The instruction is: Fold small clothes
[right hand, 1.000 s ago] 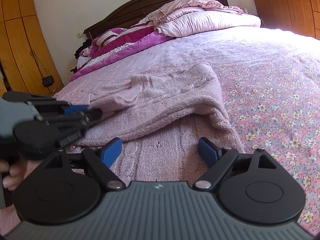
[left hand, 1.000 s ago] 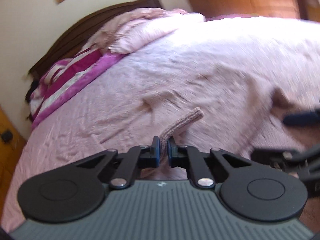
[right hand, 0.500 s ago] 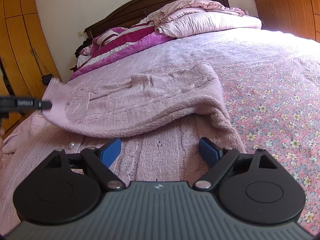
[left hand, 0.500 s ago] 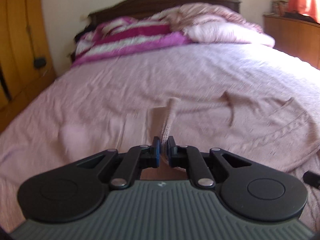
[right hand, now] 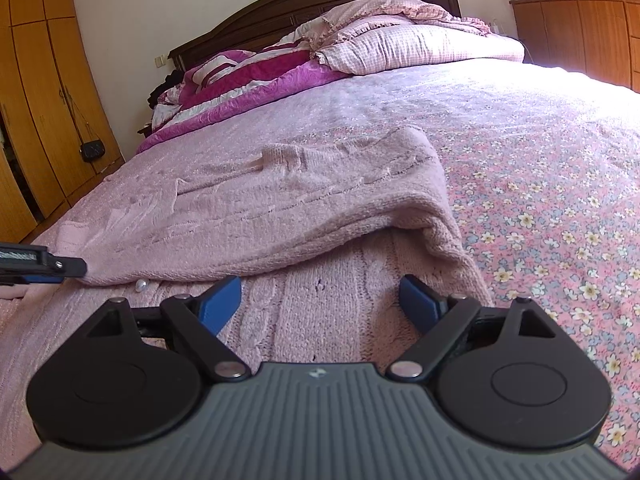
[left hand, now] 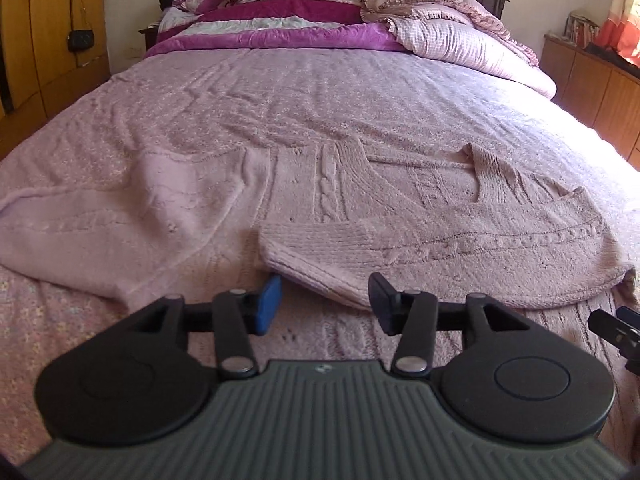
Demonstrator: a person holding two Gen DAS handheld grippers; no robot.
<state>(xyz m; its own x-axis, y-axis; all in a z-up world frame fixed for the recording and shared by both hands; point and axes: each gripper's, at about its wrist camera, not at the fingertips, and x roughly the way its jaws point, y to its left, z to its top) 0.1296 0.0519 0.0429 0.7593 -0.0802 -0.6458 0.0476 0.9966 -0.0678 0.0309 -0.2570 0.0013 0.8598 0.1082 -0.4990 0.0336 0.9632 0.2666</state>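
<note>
We hold both jaws apart, gripping nothing: left gripper (left hand: 324,300) just before the folded sleeve of the pink cable-knit cardigan (left hand: 400,208), right gripper (right hand: 320,300) over its hem on the floral bed (right hand: 560,200).

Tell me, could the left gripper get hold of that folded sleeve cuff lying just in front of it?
Probably yes. The left gripper is open, and the ribbed sleeve cuff lies on top of the pink sweater just beyond its fingertips, with nothing lying between them.

Light: bright daylight from the right
Glare: bed (left hand: 580,120) washed out at right
Focus: sharp
Edges: fisheye bending
</note>
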